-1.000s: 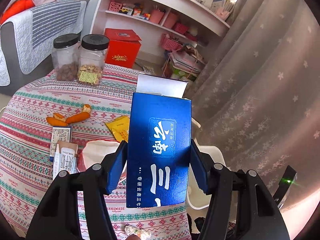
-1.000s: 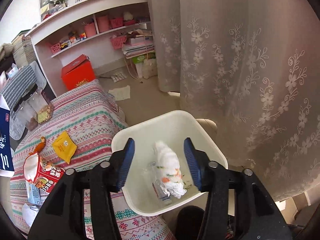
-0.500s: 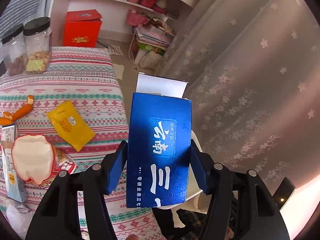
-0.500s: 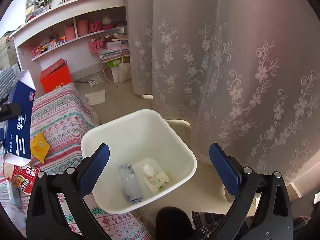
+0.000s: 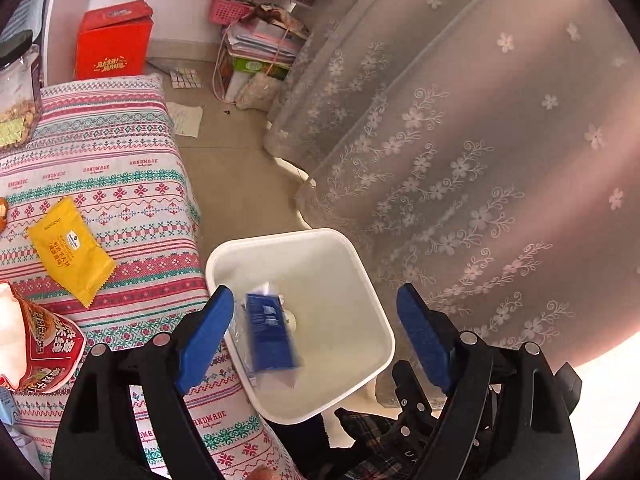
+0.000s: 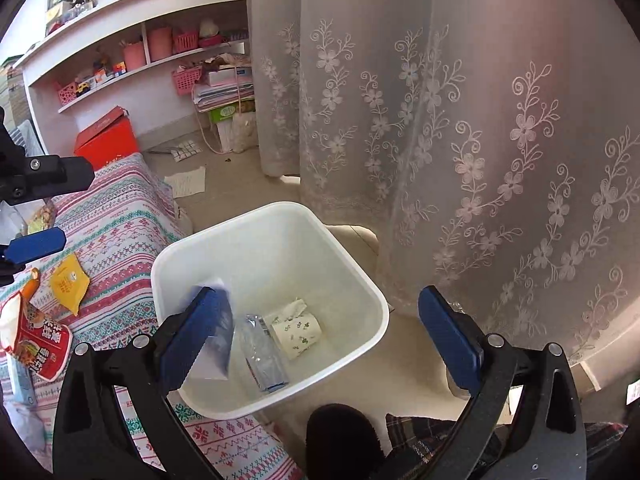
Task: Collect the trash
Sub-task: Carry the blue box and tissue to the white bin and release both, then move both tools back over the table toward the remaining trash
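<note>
A white trash bin stands on the floor beside the table. A blue carton is in the bin, blurred, apart from my fingers; in the right wrist view it leans at the bin's left wall. A clear plastic bottle and a crumpled printed tissue lie in the bin. My left gripper is open and empty over the bin. My right gripper is open and empty above the bin. A yellow packet and a red noodle cup lie on the table.
The table has a patterned cloth and touches the bin's left side. A lace curtain hangs right of the bin. A red box, shelves and stacked papers stand at the far wall. A glass jar sits at the table's far left.
My left gripper opened and let go of the blue carton, which dropped into the bin. My right gripper opened earlier, dropping the tissue, and stays open over the bin.
</note>
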